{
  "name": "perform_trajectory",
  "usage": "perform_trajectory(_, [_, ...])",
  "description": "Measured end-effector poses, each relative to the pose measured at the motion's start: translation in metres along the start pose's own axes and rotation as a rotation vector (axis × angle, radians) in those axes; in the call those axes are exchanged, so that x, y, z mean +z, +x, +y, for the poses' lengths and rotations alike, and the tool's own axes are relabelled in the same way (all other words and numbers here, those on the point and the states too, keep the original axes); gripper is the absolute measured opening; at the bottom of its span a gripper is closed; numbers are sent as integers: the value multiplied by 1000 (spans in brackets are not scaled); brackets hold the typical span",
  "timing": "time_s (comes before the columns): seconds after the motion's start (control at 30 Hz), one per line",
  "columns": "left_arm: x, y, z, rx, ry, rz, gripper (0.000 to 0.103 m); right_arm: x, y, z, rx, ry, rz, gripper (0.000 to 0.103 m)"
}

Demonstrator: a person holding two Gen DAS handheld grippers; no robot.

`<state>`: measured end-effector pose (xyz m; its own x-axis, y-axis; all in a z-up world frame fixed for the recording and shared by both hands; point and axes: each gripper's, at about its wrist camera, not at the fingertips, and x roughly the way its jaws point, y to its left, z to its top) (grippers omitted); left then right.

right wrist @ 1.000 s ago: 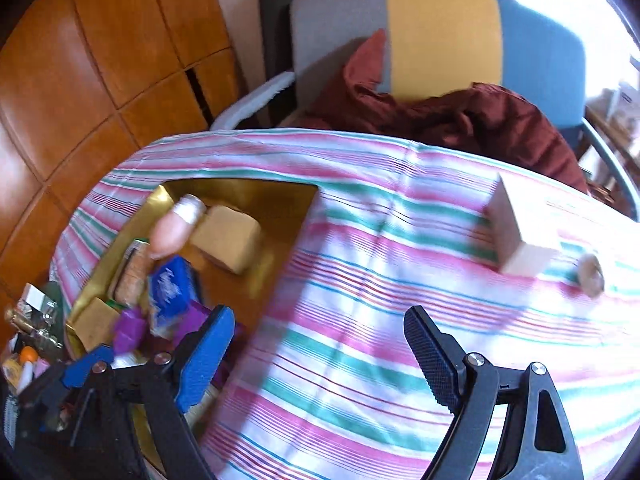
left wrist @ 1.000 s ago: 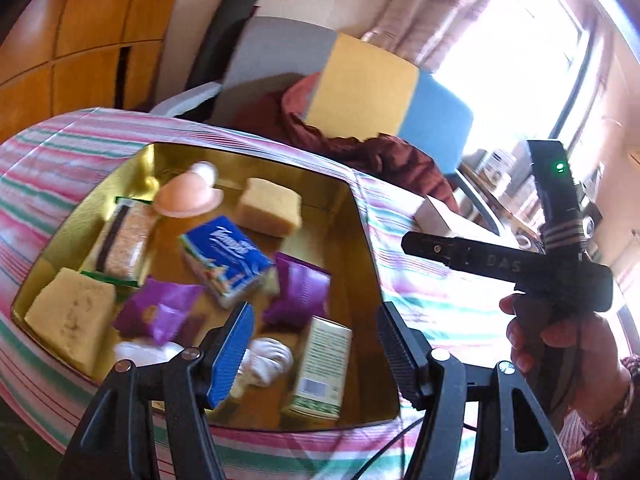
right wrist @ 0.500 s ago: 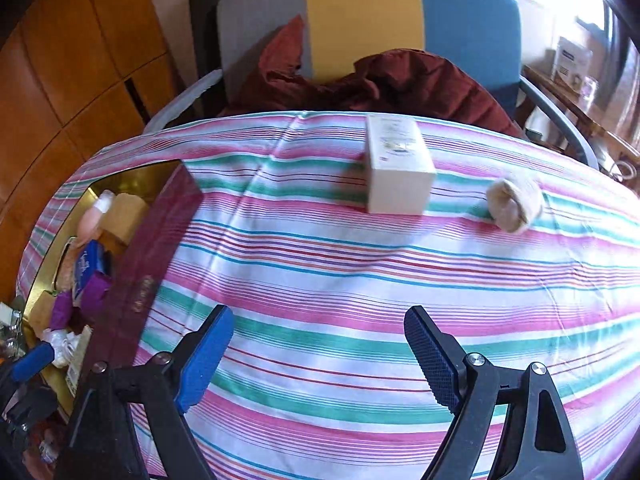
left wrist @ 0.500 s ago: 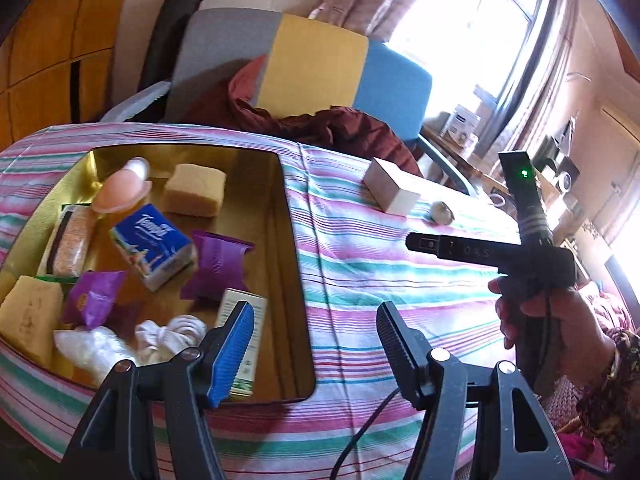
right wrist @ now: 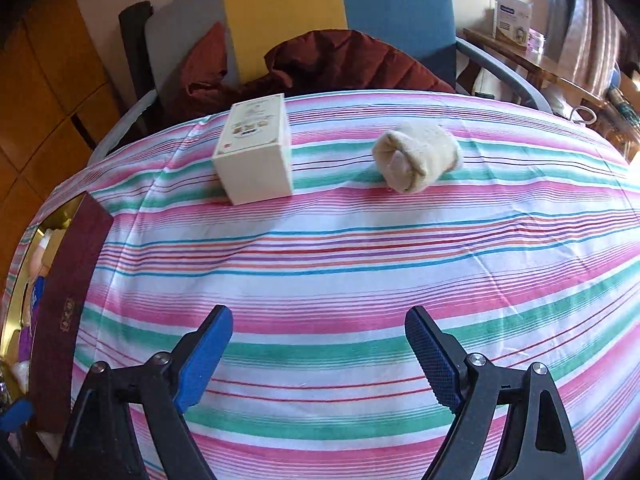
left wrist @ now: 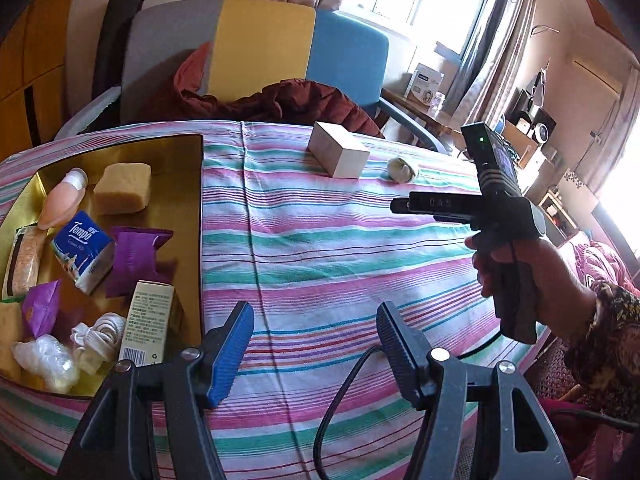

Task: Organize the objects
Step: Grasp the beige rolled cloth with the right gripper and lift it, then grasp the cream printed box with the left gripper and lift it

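Sitting on the striped cloth at 11 o'clock from the right gripper (right wrist: 318,354), the white box (right wrist: 256,152) looks stiff and light; grab its 2 flat sides. At 1 o'clock, the rolled sock (right wrist: 418,156) looks soft and squashy. Both right and left gripper (left wrist: 314,342) are wide and empty.

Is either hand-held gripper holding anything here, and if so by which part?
Nothing is held. The left hand-held gripper and right hand-held gripper are both open over bare tablecloth.
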<state>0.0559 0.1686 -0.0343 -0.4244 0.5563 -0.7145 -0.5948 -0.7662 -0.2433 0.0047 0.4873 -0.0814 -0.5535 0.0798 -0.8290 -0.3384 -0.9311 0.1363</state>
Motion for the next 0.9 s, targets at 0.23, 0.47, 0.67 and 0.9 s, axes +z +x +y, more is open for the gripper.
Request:
perform_trajectory(0.23, [6, 0, -7, 0, 30, -20, 65, 43, 8, -44, -69, 132, -44, 89])
perform_trajectory(0.47, [13, 0, -6, 31, 48, -9, 65, 98, 35, -51, -77, 234, -53, 89])
perform_trajectory(0.67, [18, 3, 5, 58, 17, 0, 65, 107, 69, -61, -77, 280, 15, 80])
perform_trajectory(0.9, [26, 18, -3, 35, 25, 28, 65, 99, 64, -66, 3, 208, 53, 56])
